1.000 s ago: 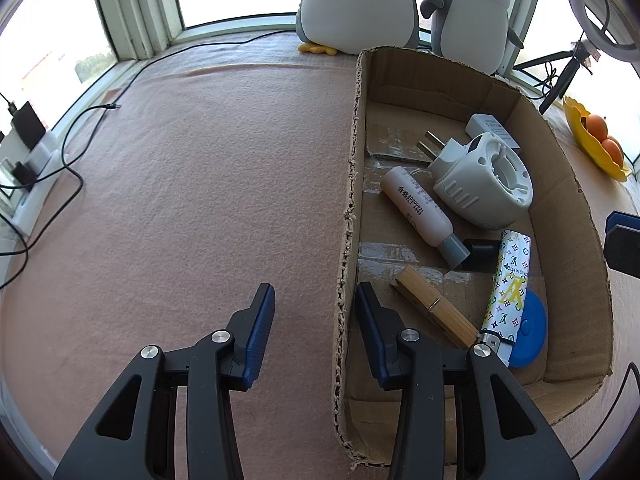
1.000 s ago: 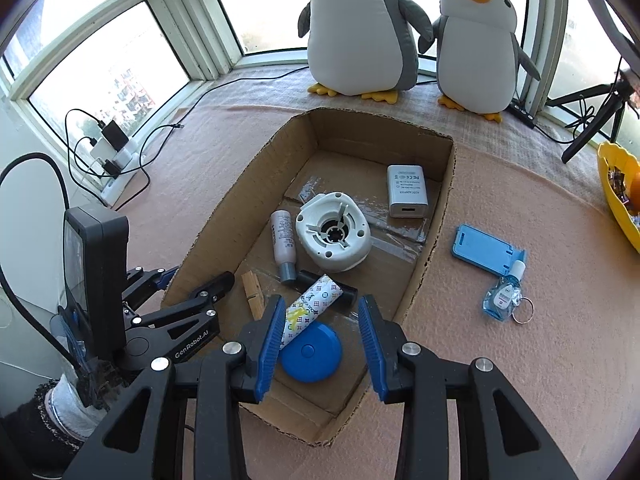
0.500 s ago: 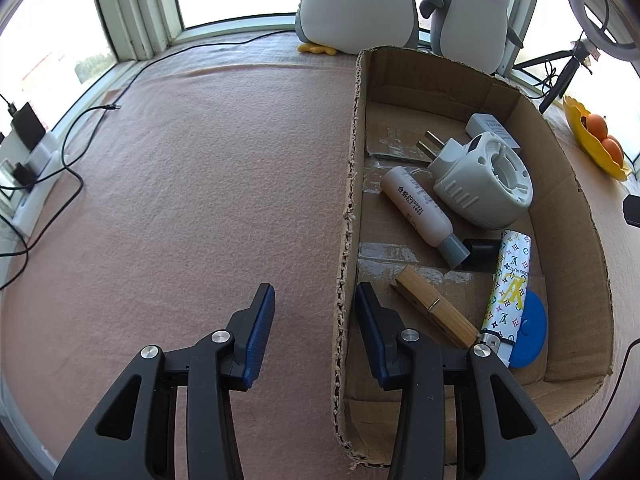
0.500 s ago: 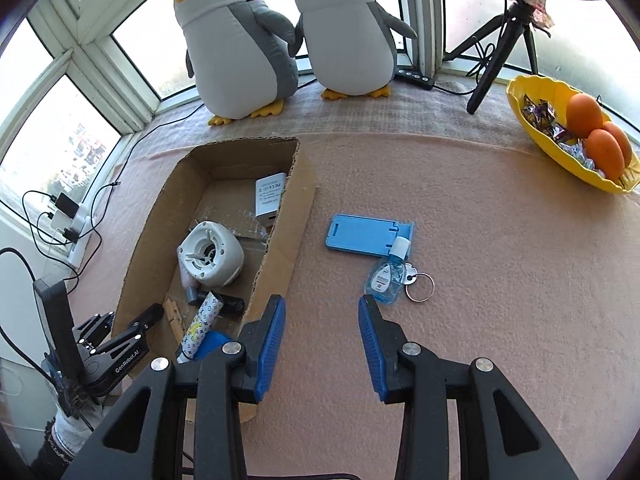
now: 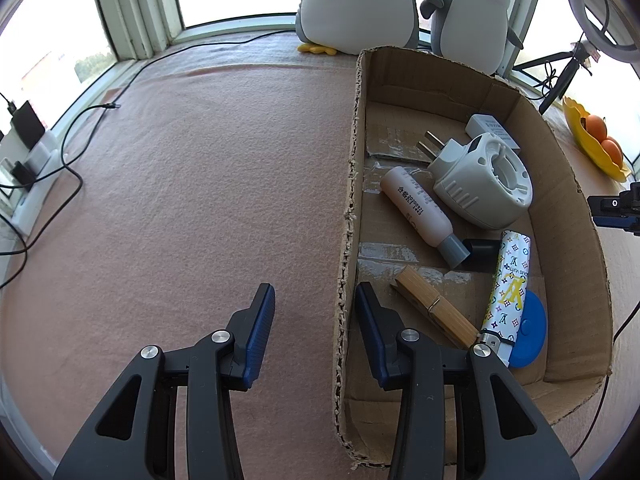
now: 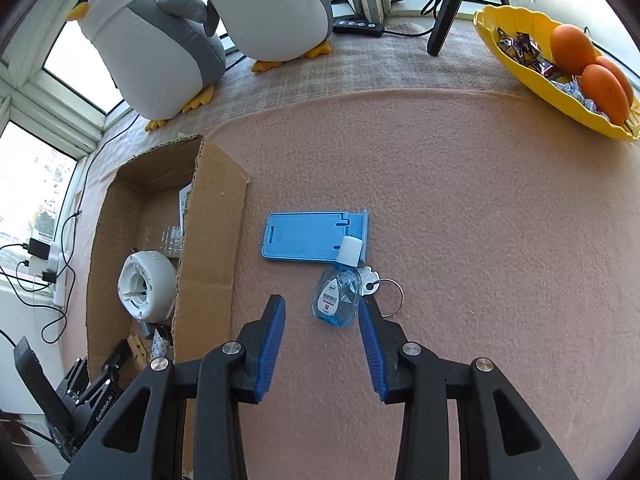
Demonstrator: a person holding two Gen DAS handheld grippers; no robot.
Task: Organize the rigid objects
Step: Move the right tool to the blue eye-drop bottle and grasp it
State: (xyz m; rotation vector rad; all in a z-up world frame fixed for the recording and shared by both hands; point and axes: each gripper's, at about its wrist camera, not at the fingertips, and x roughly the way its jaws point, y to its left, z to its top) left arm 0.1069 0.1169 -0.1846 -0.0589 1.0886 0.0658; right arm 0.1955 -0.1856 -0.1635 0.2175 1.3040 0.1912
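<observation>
A shallow cardboard box [image 5: 568, 216] holds a white plug-in device [image 5: 480, 184], a pinkish bottle [image 5: 416, 212], a wooden clothespin [image 5: 436, 312], a patterned tube [image 5: 508, 288], a blue disc [image 5: 530, 330] and a white adapter [image 5: 490, 126]. My left gripper [image 5: 314, 300] is open and empty, its fingers astride the box's left wall. In the right wrist view the box [image 6: 208, 240] is at left. A blue phone stand [image 6: 308, 236], a small blue bottle [image 6: 338, 296] and a key on a ring [image 6: 372, 284] lie on the pink cloth. My right gripper [image 6: 322, 316] is open just before the bottle.
Two plush penguins [image 6: 256, 8] stand at the back by the window. A yellow bowl with oranges [image 6: 560, 64] is at the far right. A black tripod leg [image 6: 448, 12] is behind. Cables and chargers [image 5: 28, 152] lie along the left edge.
My right gripper has swung away from over the box, rightward and down, onto the small blue bottle on the cloth. My left gripper has stayed still.
</observation>
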